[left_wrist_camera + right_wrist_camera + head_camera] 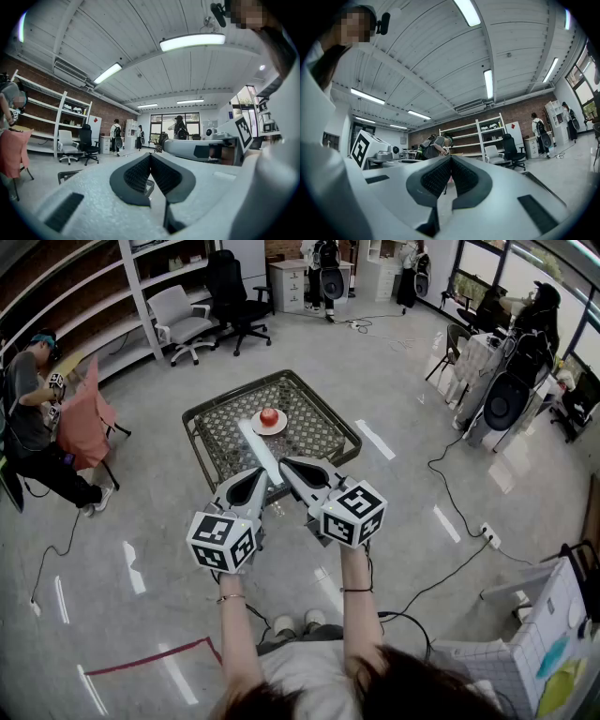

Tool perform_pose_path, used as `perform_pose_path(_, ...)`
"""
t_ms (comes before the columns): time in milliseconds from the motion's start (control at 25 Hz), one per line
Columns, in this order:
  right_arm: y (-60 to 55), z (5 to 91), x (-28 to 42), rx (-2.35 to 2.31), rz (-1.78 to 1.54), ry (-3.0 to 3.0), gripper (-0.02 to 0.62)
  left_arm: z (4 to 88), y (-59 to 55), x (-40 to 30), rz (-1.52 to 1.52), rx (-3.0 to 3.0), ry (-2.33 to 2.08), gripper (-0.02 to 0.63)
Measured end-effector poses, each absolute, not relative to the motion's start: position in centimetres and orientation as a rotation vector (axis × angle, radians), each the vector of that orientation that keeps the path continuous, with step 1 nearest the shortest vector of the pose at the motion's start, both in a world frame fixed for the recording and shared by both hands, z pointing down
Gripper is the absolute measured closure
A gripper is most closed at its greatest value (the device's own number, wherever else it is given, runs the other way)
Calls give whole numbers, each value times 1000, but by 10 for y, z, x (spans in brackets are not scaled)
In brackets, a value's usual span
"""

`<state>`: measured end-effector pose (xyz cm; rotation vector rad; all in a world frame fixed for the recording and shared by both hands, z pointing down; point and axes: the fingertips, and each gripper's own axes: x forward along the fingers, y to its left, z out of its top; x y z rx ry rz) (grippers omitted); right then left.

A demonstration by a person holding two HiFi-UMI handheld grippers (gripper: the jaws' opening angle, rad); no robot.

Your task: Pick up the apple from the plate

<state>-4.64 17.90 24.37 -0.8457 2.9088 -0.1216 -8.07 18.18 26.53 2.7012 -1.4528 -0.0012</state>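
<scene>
Jaws are pressing together tip to tip on both the left gripper (150, 155) and the right gripper (451, 158), each pinching nothing. Both are pointing level, side by side, their tips overlapping the near edge of the mesh-topped bench (217, 442) in the head view. Beyond them, the apple (269, 416) is sitting on the white plate (255, 427) near the bench's middle, well apart from both.
</scene>
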Motion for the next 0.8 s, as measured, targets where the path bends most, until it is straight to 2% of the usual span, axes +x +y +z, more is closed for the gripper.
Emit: perform_pose_path(800, 161, 257, -8, -799, -169, 2922, 586, 278, 168, -49, -15, 2645, -1512, 595)
